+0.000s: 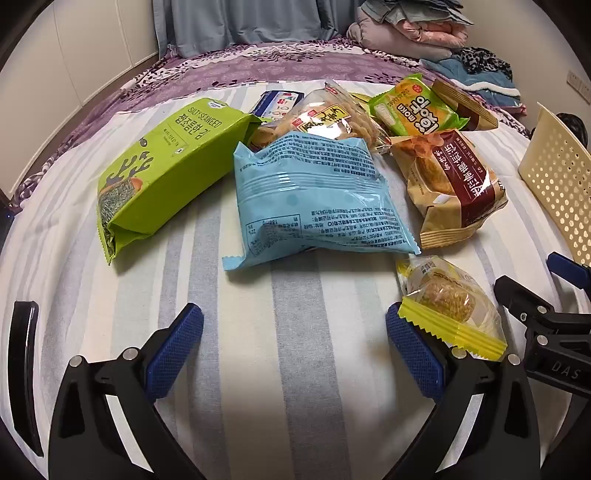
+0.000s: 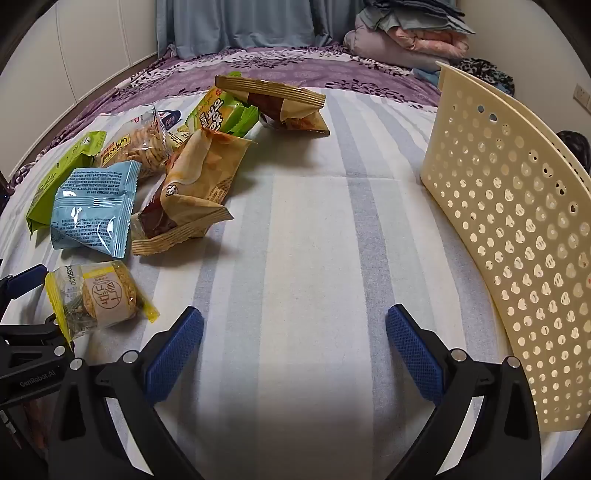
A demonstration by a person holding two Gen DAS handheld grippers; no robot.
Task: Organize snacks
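Several snack packs lie on a striped bed sheet (image 1: 295, 350). A green seaweed bag (image 1: 159, 173), a light blue bag (image 1: 310, 199), a brown-and-tan bag (image 1: 454, 184), a clear bag of fried snacks (image 1: 332, 118) and a green corn pack (image 1: 413, 107) form a pile. A small yellow-edged clear pack (image 1: 450, 302) lies by the right finger of my left gripper (image 1: 295, 343), which is open and empty. My right gripper (image 2: 295, 343) is open and empty over bare sheet, with a cream perforated basket (image 2: 517, 236) to its right. The small pack (image 2: 99, 299) lies to its left.
A purple patterned bedspread (image 1: 277, 66) lies beyond the sheet. Folded quilts and clothes (image 1: 417, 33) are stacked at the back right. A blue curtain (image 1: 240, 22) hangs behind. The right gripper's body (image 1: 546, 325) shows at the left wrist view's right edge.
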